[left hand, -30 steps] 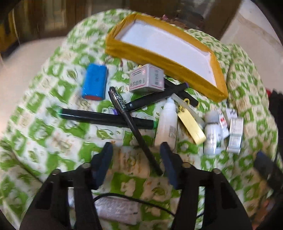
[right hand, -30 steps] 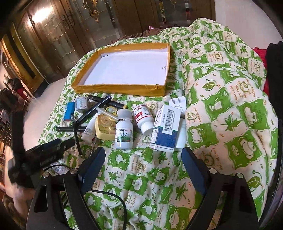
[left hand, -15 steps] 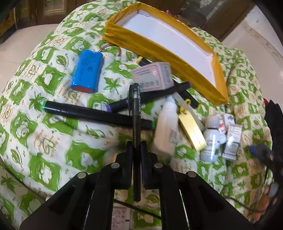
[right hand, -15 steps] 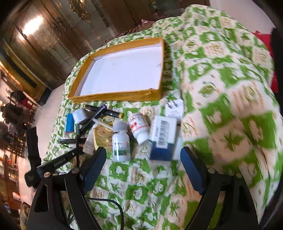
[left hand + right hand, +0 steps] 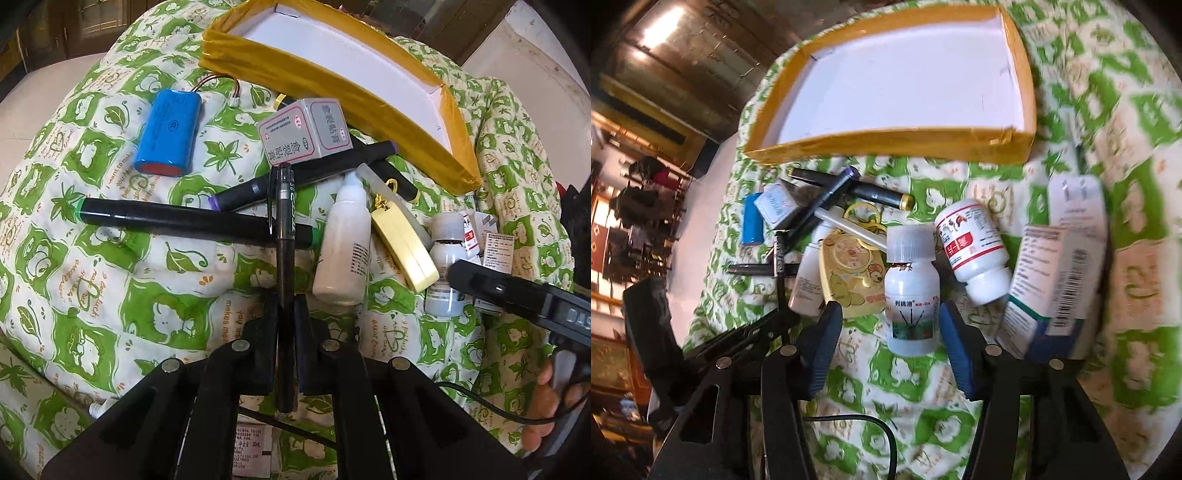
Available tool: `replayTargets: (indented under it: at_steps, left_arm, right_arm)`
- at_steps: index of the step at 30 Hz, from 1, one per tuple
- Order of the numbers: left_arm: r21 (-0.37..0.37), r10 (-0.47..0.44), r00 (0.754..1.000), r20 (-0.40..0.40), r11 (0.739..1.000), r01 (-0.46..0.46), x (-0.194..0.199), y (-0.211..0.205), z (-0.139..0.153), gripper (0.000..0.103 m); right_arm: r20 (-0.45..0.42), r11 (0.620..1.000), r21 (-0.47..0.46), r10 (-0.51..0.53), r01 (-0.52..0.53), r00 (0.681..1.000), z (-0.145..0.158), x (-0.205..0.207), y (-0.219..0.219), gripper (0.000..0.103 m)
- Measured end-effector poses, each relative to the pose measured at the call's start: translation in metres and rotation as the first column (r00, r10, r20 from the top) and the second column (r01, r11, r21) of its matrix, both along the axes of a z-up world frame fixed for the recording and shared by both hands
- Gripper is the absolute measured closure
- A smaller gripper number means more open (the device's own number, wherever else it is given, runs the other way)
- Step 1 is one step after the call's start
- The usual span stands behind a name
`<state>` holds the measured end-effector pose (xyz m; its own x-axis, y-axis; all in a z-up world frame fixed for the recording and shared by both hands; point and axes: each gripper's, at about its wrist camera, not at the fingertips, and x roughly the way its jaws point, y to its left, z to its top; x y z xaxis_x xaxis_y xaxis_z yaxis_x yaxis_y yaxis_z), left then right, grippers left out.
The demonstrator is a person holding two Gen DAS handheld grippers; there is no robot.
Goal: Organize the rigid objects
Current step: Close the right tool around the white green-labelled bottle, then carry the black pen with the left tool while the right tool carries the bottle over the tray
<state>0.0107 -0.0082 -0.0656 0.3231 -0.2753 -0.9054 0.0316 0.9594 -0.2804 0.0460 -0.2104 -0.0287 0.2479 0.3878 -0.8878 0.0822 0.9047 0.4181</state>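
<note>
In the left wrist view, the left hand-held gripper (image 5: 285,314) was pinched tight on a slim black pen (image 5: 285,236), which ran straight forward between its fingers (image 5: 266,332). The pen's far end crossed over a long black marker with green ends (image 5: 177,221) lying crosswise on the green-and-white quilt (image 5: 110,295). A second black marker with a purple tip (image 5: 314,173) lay angled beyond it, beneath a grey box with red print (image 5: 304,134). A blue battery pack (image 5: 168,138) sat apart to the left. Right of the pen lay a white squeeze bottle (image 5: 345,251), just beside a yellow keychain tag (image 5: 404,254). A yellow-edged tray with a white floor (image 5: 295,61) stood beyond them all.

In the right wrist view, the right hand-held gripper (image 5: 890,325) was spread wide, its blue pads (image 5: 823,350) flanking the lower end of a white bottle with a ribbed cap (image 5: 910,291) that lay on the quilt; whether the pads touched it could not be told. A white bottle with a red label (image 5: 973,247) lay tilted just right of it, and next came a blue-and-white carton (image 5: 1049,284). The tray (image 5: 886,142) lay well beyond.
</note>
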Motion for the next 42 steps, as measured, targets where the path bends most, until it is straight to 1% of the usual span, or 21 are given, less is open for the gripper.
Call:
replayTargets:
  at_steps: [1,3,5,8,10,12,15,21,26,31,42]
  left_arm:
    - [0.002,-0.001,1.000,0.000,1.000,0.001,0.003,-0.003,0.000,0.097]
    - [0.005,-0.004,1.000,-0.002,1.000,0.004,0.003,-0.003,-0.001,0.097]
    - [0.009,-0.007,1.000,-0.003,1.000,0.007,0.004,-0.004,-0.001,0.097]
    - [0.013,-0.008,1.000,0.010,1.000,0.007,0.006,-0.009,0.000,0.097]
    - [0.007,-0.005,0.999,0.040,1.000,0.005,0.003,-0.009,0.006,0.097]
    - [-0.010,0.002,0.997,0.076,1.000,-0.001,0.000,-0.007,0.013,0.097]
    - [-0.042,0.011,0.994,0.113,0.999,-0.007,-0.005,-0.002,0.021,0.097]
    - [-0.075,0.011,0.990,0.143,0.997,0.000,-0.009,0.000,0.030,0.097]
    - [-0.090,0.008,0.987,0.163,0.996,0.007,-0.008,-0.001,0.037,0.097]
    - [-0.108,0.006,0.983,0.182,0.994,0.014,-0.006,-0.003,0.046,0.097]
    - [-0.113,-0.010,0.976,0.218,0.993,0.036,0.003,-0.010,0.064,0.097]
  right_arm:
    - [0.002,1.000,-0.008,-0.005,0.005,1.000,-0.003,0.001,0.001,0.057]
    - [0.012,1.000,-0.031,-0.001,0.001,1.000,-0.008,0.003,0.003,0.066]
    - [0.007,0.999,-0.040,0.008,-0.008,1.000,-0.013,0.004,0.005,0.070]
    - [0.013,1.000,-0.027,0.006,-0.005,1.000,-0.017,0.003,0.003,0.070]
    - [0.035,0.999,-0.032,0.004,-0.002,0.999,-0.014,0.000,0.000,0.071]
    - [0.061,1.000,-0.031,-0.002,0.004,0.998,-0.011,-0.005,-0.001,0.071]
    - [0.083,1.000,0.000,-0.018,0.018,0.996,-0.005,-0.008,-0.006,0.071]
    - [0.161,1.000,0.015,-0.017,0.015,0.987,0.017,-0.013,-0.005,0.071]
    - [0.196,1.000,0.019,-0.014,0.011,0.981,0.028,-0.015,-0.001,0.071]
    - [0.218,1.000,0.020,-0.023,0.019,0.976,0.037,-0.014,-0.001,0.071]
    - [0.233,0.998,0.036,-0.060,0.053,0.971,0.043,-0.014,-0.013,0.071]
